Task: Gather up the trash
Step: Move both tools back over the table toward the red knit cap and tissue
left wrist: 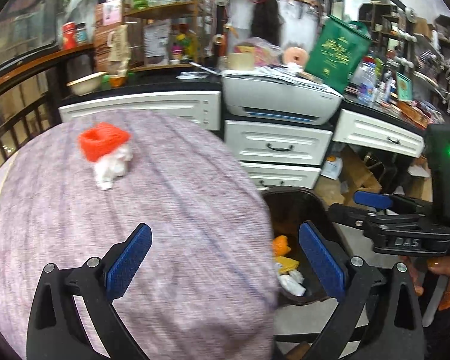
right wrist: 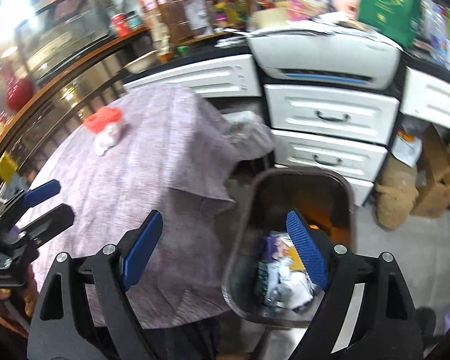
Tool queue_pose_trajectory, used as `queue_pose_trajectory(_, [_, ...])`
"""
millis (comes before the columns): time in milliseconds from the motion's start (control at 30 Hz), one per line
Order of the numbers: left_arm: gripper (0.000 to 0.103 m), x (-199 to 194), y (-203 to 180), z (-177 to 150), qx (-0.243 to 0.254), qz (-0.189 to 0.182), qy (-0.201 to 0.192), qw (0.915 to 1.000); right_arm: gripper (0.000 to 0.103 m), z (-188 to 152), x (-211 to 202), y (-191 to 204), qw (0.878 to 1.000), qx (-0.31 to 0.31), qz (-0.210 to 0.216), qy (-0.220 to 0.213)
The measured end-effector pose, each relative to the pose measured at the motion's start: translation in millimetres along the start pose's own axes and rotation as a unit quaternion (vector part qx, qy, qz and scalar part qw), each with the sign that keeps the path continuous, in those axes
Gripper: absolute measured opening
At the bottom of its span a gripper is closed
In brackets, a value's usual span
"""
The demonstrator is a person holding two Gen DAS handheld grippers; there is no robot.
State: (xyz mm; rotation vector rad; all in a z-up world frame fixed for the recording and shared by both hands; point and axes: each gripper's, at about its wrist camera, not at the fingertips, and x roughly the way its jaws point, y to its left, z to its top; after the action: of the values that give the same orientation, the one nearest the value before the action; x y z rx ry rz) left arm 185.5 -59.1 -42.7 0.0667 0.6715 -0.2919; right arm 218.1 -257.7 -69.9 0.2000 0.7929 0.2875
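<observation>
Two grippers are in my feeds, and both have their blue pads spread wide with nothing between them. My left gripper (left wrist: 225,262) hangs over the near edge of the table, which is draped in a mauve tablecloth (left wrist: 170,216). My right gripper (right wrist: 225,249) straddles the gap between that cloth and the brown trash bin (right wrist: 288,180). Left on the table, well away from both grippers, is an orange net (left wrist: 103,144) lying against a crumpled white wad (left wrist: 112,166), probably tissue, though blur makes it hard to say. Down in the bin I can see wrappers and scraps (right wrist: 282,273), including yellow and white pieces. Behind stand white drawers (left wrist: 277,147) and a printer (left wrist: 280,97).
</observation>
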Motion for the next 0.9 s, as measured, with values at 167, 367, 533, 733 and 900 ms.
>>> queue_pose_trajectory(167, [0.097,-5,36,0,-0.024,0.027,-0.001,0.9994,0.084,17,11,38,0.999,-0.034,0.026,0.003])
queue_pose_trajectory(367, [0.097,-10,82,-4,-0.046,0.068,0.010,0.9966,0.084,39,25,86,0.995,-0.078,0.054,-0.002])
queue_pose_trajectory(533, [0.097,-16,117,-3,-0.057,0.095,0.016,0.9937,0.084,59,47,122,0.991,-0.115,0.071,0.000])
queue_pose_trajectory(733, [0.097,-16,142,-3,-0.072,0.105,0.020,0.9916,0.084,94,87,163,0.986,-0.137,0.096,0.008])
queue_pose_trajectory(900, [0.097,-6,150,-7,-0.083,0.097,0.036,0.9911,0.084,117,126,200,0.981,-0.167,0.098,0.017])
